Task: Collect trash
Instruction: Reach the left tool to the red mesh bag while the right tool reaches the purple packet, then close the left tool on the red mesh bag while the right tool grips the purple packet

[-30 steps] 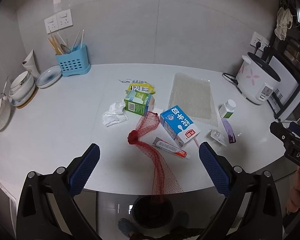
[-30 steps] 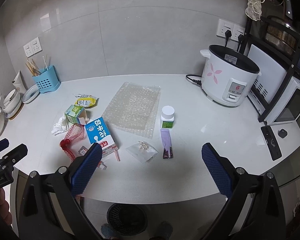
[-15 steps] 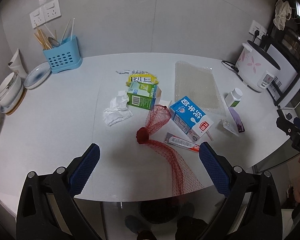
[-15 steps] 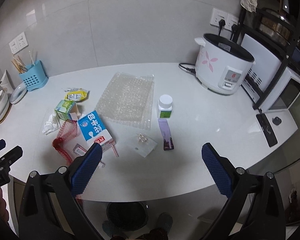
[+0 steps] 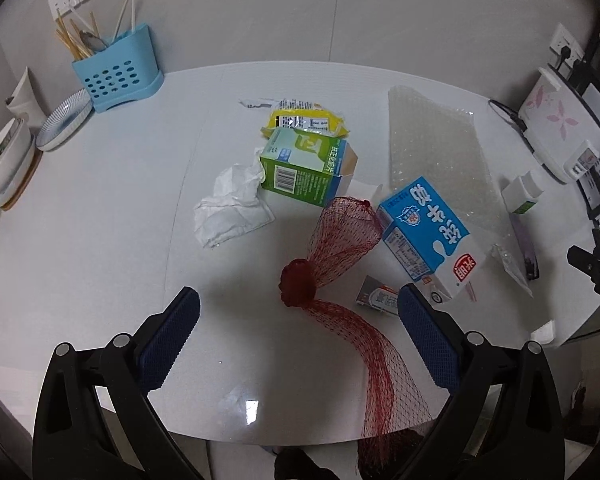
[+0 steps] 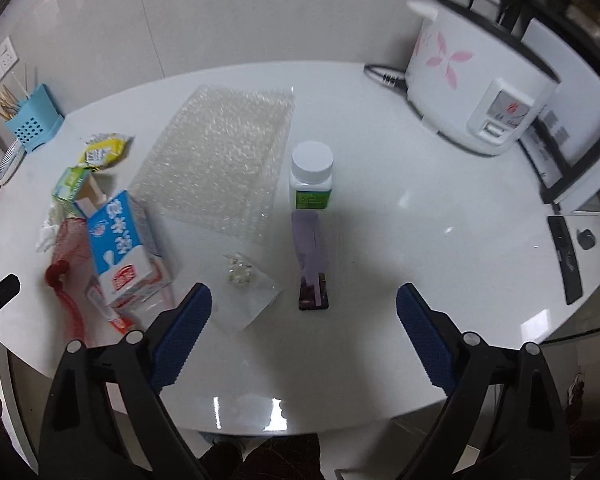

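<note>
Trash lies on the white counter (image 5: pixel 100 208). In the left wrist view I see a red mesh bag (image 5: pixel 332 248) with its tail over the front edge, a crumpled tissue (image 5: pixel 232 204), a green carton (image 5: pixel 304 166), a yellow wrapper (image 5: pixel 304 120), a blue milk carton (image 5: pixel 428 232) and bubble wrap (image 5: pixel 432 144). My left gripper (image 5: pixel 298 320) is open and empty, just short of the mesh bag's knot. In the right wrist view my right gripper (image 6: pixel 304 320) is open and empty, just short of a purple sachet (image 6: pixel 312 256), a clear bag (image 6: pixel 246 284) and a white pill bottle (image 6: pixel 311 178).
A blue utensil holder (image 5: pixel 116 76) and stacked dishes (image 5: pixel 8 160) stand at the back left. A rice cooker (image 6: pixel 480 80) with its cord stands at the back right, with a black remote (image 6: pixel 568 264) near the right edge. A small tube (image 5: pixel 380 296) lies by the milk carton.
Both grippers have moved forward and lower towards the counter, so the trash looks larger and nearer. Both stay open. Nothing on the counter has moved.
</note>
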Motion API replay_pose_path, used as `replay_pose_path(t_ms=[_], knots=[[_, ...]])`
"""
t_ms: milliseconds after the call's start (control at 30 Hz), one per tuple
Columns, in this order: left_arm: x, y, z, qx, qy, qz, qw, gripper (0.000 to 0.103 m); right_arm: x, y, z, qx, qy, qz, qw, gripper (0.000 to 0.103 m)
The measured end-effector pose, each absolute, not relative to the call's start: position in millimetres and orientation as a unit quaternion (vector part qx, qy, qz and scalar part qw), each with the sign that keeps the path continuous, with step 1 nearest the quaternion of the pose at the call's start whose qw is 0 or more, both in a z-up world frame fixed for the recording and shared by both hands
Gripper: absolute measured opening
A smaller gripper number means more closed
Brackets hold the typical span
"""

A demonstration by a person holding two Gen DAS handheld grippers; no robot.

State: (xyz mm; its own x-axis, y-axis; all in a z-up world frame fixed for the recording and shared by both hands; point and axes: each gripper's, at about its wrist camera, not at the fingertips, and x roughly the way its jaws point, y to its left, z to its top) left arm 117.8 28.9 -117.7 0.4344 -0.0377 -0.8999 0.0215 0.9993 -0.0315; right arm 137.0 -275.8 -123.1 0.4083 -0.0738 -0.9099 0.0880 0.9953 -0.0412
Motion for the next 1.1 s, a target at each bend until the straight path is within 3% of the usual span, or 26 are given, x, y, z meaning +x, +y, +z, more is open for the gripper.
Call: replay_pose_path(t_ms=[467, 667, 933, 1100], knots=[[150.2, 26.9, -173.7, -0.021, 0.592, 0.031, 0.805, 0.092, 190.2, -291.3, -182.2, 0.003, 0.615, -0.008, 0.789, 0.065], [160.4, 22.8, -184.3, -0.015, 0.608, 0.042, 0.792, 0.084, 198.5, -294.1, -188.0, 0.003, 0.629, -0.009, 0.777, 0.056], [170.9, 25.4, -194.2, -0.015, 0.640, 0.047, 0.767, 0.053, 209.5, -297.9, -202.5, 0.013, 0.648, -0.003, 0.761, 0.043], [172.0, 19.6, -201.6, -0.018, 0.653, 0.040, 0.756, 0.024, 213.6, -300.0, -209.7, 0.015, 0.657, -0.006, 0.754, 0.032]])
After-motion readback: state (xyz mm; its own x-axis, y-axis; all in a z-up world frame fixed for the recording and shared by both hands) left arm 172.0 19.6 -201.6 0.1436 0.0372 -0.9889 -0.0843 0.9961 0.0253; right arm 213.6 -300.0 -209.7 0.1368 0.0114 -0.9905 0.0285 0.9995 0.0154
